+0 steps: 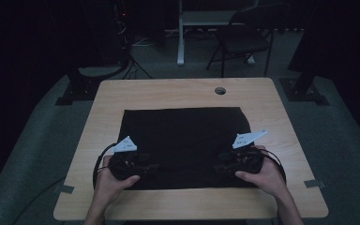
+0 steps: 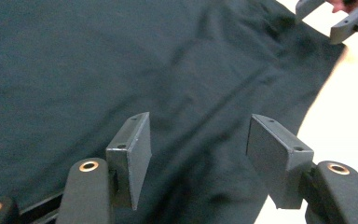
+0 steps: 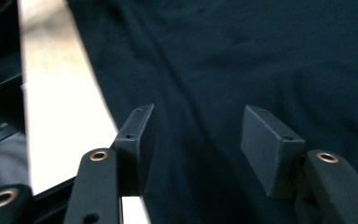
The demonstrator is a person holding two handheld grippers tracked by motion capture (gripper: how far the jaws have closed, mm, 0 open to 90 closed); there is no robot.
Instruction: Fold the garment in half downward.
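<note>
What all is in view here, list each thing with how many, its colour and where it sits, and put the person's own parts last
cloth: one, black, spread flat on the table's middle, reaching toward the near edge
table: one, light wood, centre of the room, with a round hole near its far edge
folding chair: one, dark, on the floor behind the table
white stand: one, beside the chair
left gripper: one, black, over the cloth's near left corner, jaws open, nothing between them
right gripper: one, black, over the near right corner, jaws open
hands: two, at the near edge, each holding a gripper
</note>
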